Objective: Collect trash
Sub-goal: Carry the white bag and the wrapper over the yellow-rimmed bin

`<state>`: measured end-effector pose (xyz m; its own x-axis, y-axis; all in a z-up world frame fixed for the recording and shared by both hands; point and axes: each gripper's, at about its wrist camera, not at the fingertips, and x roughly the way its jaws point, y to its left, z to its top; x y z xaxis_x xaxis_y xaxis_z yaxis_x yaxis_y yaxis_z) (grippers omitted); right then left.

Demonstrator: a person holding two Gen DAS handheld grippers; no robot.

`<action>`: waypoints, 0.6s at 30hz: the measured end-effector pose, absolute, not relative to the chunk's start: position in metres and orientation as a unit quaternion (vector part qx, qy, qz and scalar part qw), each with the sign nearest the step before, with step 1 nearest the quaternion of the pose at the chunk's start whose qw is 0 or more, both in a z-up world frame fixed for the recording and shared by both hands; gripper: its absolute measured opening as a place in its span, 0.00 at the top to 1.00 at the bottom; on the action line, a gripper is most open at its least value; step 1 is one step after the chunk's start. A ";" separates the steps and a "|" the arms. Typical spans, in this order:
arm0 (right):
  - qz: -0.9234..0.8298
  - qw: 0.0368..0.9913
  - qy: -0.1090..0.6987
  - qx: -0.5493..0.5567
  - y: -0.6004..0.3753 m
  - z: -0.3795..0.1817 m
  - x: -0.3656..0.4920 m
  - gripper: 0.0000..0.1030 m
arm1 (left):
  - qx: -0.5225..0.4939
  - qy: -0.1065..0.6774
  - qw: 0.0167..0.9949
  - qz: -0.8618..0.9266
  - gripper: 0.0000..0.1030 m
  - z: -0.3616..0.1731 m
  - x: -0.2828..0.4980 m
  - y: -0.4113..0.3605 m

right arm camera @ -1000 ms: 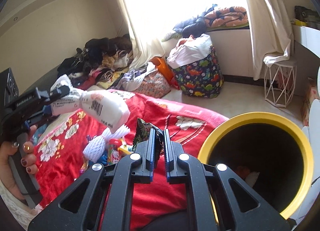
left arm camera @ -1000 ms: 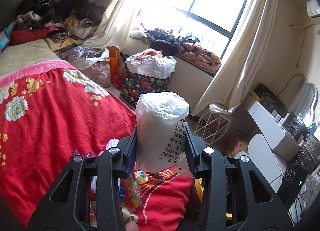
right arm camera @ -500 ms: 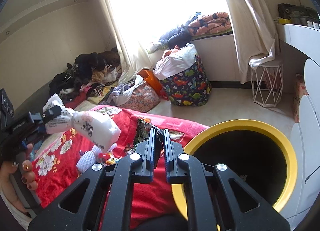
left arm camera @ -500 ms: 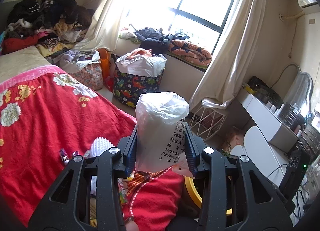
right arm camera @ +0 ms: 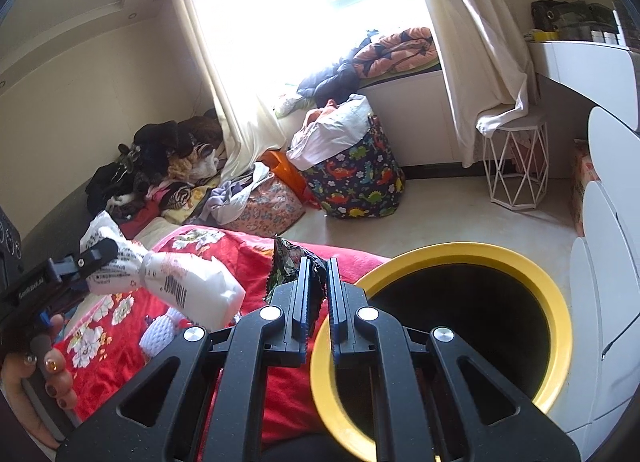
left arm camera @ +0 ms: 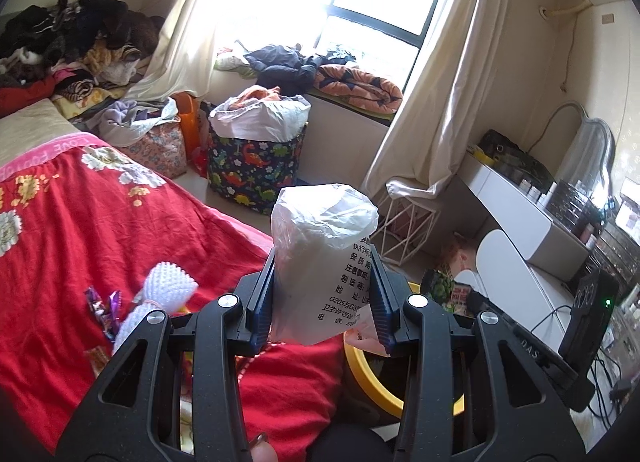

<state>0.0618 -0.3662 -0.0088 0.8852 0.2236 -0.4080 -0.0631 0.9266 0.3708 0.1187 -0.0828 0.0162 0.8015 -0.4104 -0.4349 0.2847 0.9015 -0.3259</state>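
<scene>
Left wrist view: the left gripper [left arm camera: 322,298] points slightly downward over a red bedspread [left arm camera: 92,230], its jaws clamped on a crumpled white plastic bag [left arm camera: 320,254] printed with black text. The yellow bin [left arm camera: 372,378] is mostly hidden behind the jaws.

Right wrist view: the right gripper [right arm camera: 318,298], beside the bin's rim [right arm camera: 420,258], pinches a dark snack wrapper [right arm camera: 286,266]; its printing is unreadable. A hand [right arm camera: 30,390] at the left edge is cut off.

Right gripper [right arm camera: 318,294] pinching wrapper [right arm camera: 288,266], yellow bin [right arm camera: 424,258]
</scene>
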 end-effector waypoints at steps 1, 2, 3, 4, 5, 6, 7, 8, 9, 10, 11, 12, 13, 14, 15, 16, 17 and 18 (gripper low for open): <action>0.073 0.955 0.227 0.178 -0.369 -0.009 0.062 0.92 | -0.122 0.256 0.940 -0.187 0.68 0.015 0.119 -0.085; 0.071 0.955 0.227 0.180 -0.372 -0.010 0.062 0.92 | -0.122 0.257 0.940 -0.188 0.68 0.015 0.119 -0.087; 0.069 0.955 0.226 0.181 -0.371 -0.010 0.060 0.92 | -0.120 0.258 0.940 -0.190 0.68 0.014 0.118 -0.090; 0.067 0.955 0.226 0.183 -0.374 -0.011 0.060 0.92 | -0.118 0.258 0.939 -0.192 0.68 0.014 0.117 -0.091; 0.064 0.954 0.226 0.185 -0.376 -0.012 0.060 0.92 | -0.117 0.259 0.939 -0.193 0.68 0.013 0.117 -0.094; 0.062 0.954 0.226 0.187 -0.378 -0.012 0.060 0.92 | -0.116 0.261 0.938 -0.196 0.68 0.012 0.117 -0.097; 0.060 0.954 0.226 0.188 -0.380 -0.013 0.059 0.92 | -0.115 0.262 0.938 -0.197 0.68 0.012 0.116 -0.099; 0.058 0.954 0.225 0.190 -0.381 -0.014 0.059 0.92 | -0.113 0.262 0.937 -0.199 0.68 0.011 0.116 -0.101; 0.057 0.954 0.225 0.191 -0.382 -0.014 0.058 0.92 | -0.112 0.263 0.937 -0.200 0.68 0.010 0.116 -0.104; 0.054 0.954 0.225 0.192 -0.384 -0.015 0.058 0.92 | -0.110 0.265 0.936 -0.202 0.68 0.009 0.115 -0.106; 0.052 0.954 0.225 0.193 -0.385 -0.015 0.058 0.92 | -0.108 0.266 0.936 -0.205 0.68 0.008 0.115 -0.109; 0.050 0.954 0.225 0.194 -0.386 -0.016 0.058 0.92 | -0.107 0.267 0.935 -0.207 0.68 0.008 0.115 -0.112; 0.048 0.954 0.225 0.194 -0.387 -0.017 0.057 0.92 | -0.104 0.269 0.934 -0.210 0.68 0.006 0.115 -0.115; 0.046 0.953 0.226 0.195 -0.389 -0.018 0.057 0.92 | -0.103 0.270 0.934 -0.211 0.68 0.006 0.115 -0.118; 0.043 0.953 0.226 0.196 -0.391 -0.020 0.057 0.92 | -0.101 0.271 0.933 -0.214 0.68 0.004 0.115 -0.121; 0.041 0.953 0.227 0.197 -0.391 -0.021 0.056 0.92 | -0.100 0.273 0.932 -0.215 0.68 0.003 0.115 -0.124; 0.038 0.953 0.227 0.199 -0.392 -0.022 0.055 0.92 | -0.097 0.275 0.932 -0.217 0.68 0.002 0.115 -0.128; 0.035 0.953 0.228 0.199 -0.393 -0.023 0.055 0.92 | -0.096 0.276 0.931 -0.218 0.68 0.000 0.115 -0.130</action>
<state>0.0550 -0.3931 -0.0228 0.8938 0.1579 -0.4197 0.0234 0.9182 0.3953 0.1150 -0.1304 0.0003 0.7524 -0.4595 -0.4719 0.3541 0.8863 -0.2985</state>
